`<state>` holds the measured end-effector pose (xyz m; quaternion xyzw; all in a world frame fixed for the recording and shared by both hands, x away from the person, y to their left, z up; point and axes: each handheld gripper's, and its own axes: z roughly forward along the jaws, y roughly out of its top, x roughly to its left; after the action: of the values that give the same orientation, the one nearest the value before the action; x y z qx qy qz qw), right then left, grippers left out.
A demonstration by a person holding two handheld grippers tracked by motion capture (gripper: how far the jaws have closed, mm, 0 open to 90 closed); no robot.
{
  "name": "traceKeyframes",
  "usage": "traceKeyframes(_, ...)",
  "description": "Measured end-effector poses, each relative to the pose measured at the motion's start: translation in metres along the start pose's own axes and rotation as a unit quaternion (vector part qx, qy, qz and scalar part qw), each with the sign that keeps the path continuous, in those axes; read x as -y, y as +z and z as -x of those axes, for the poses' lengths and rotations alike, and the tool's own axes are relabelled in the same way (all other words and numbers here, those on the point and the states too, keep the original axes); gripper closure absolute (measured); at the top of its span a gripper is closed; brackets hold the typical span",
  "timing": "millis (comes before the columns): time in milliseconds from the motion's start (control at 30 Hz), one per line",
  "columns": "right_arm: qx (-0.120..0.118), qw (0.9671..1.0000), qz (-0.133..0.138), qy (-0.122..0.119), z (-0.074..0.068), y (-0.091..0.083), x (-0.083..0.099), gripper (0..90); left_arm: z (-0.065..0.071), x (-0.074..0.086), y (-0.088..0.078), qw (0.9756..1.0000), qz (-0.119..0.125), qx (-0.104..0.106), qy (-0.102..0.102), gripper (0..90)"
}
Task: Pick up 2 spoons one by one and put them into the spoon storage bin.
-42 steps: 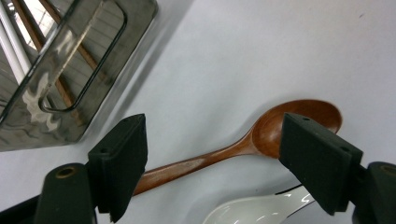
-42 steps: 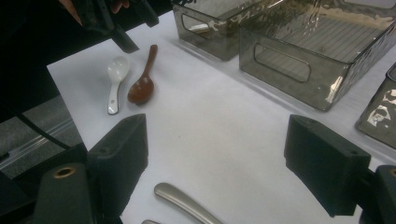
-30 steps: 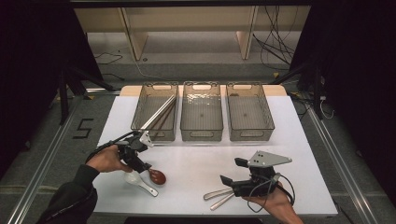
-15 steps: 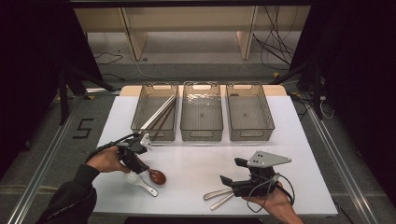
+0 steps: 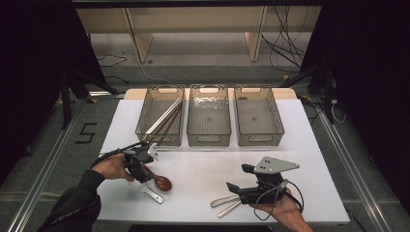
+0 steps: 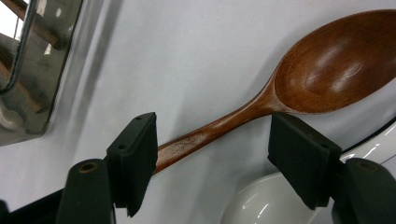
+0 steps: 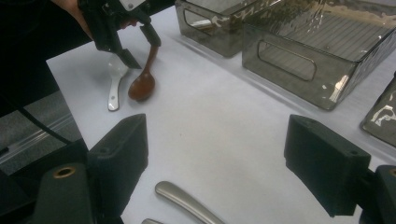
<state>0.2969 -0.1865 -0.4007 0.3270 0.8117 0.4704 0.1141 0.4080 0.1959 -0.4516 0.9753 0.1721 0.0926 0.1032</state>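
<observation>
Two hand-held grippers are working over the white table (image 5: pixel 203 164). The left gripper (image 5: pixel 141 169) is hanging low at the table's near left, straddling the handle of a brown wooden spoon (image 5: pixel 159 181); in the left gripper view the spoon (image 6: pixel 299 79) is lying flat on the table with its handle running between the two black pads, the left pad sitting right at the handle and the right pad standing clear of it beside the neck of the bowl. Its jaws have just been closing with the handle between them, though they are not yet pressing on it from both sides. A white ceramic spoon (image 5: pixel 147 192) is lying just beside the wooden one, partly under it, its bowl (image 6: pixel 261 200) showing beneath the right pad. The right gripper (image 5: pixel 241 186) is resting at the near right, jaws standing wide apart and holding nothing, as the right gripper view is showing. Two metal utensils (image 5: pixel 225 203) are lying on the table just beside its tips, one handle (image 7: pixel 187 200) showing between the pads. Three grey clear bins (image 5: pixel 209 116) are standing side by side at the far edge, well apart from both grippers; the left bin (image 5: pixel 161 116) is holding several long sticks leaning across it.
</observation>
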Motion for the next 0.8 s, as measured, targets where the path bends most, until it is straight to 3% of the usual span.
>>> traceKeyframes(233,-0.001,1.0,-0.002,-0.001,-0.0004,0.0011,-0.0001,22.8,-0.0013,-0.0009,0.0027,0.9999,-0.001,-0.002,0.014,35.9)
traceKeyframes(633,0.0,1.0,-0.002,-0.001,-0.0009,0.0012,-0.0001,23.0,-0.0001,-0.0032,0.0025,0.999,-0.016,0.017,0.039,40.5)
traceKeyframes(733,-0.001,1.0,-0.003,-0.002,-0.001,0.0014,-0.0001,22.9,-0.0008,-0.0032,0.003,0.999,-0.014,0.021,0.036,41.1)
traceKeyframes(800,0.0,1.0,-0.003,-0.001,-0.0011,0.0013,-0.0003,23.0,-0.0006,-0.0031,0.0038,0.9986,-0.023,0.013,0.045,41.9)
